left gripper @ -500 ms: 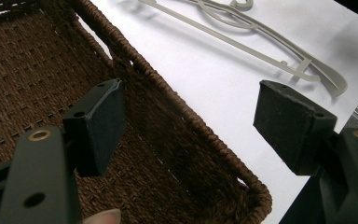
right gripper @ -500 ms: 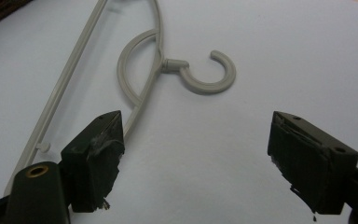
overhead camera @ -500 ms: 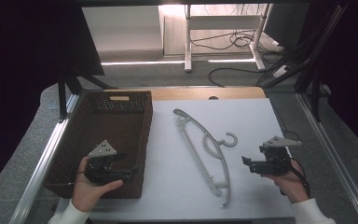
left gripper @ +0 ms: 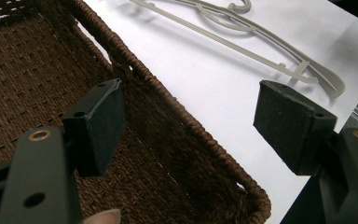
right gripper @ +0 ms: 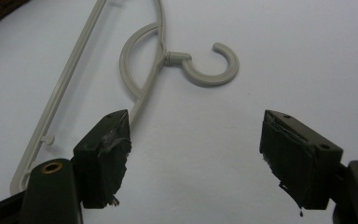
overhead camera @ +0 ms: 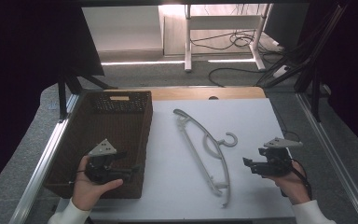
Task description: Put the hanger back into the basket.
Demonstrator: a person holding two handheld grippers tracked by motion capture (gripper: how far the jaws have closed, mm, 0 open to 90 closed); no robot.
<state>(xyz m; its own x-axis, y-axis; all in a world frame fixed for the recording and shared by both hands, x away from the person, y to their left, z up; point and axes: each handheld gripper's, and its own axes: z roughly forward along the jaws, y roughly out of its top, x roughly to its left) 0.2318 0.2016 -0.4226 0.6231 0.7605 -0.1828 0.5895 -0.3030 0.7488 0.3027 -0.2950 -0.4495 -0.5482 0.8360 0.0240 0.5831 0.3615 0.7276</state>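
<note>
A pale grey plastic clothes hanger (overhead camera: 205, 149) lay flat on the white tabletop (overhead camera: 251, 121), just beside the dark brown woven wicker basket (overhead camera: 116, 121). The right gripper (overhead camera: 251, 165) hovered near its hook, jaws spread, nothing between them. The left gripper (overhead camera: 133, 170) hung over the basket's near end, jaws likewise spread and empty.

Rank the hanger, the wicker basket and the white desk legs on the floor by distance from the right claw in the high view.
From the right claw:
1. Hanger, just to its left on the white table.
2. Wicker basket, farther left across the table.
3. White desk legs, beyond the table's far edge.
</note>
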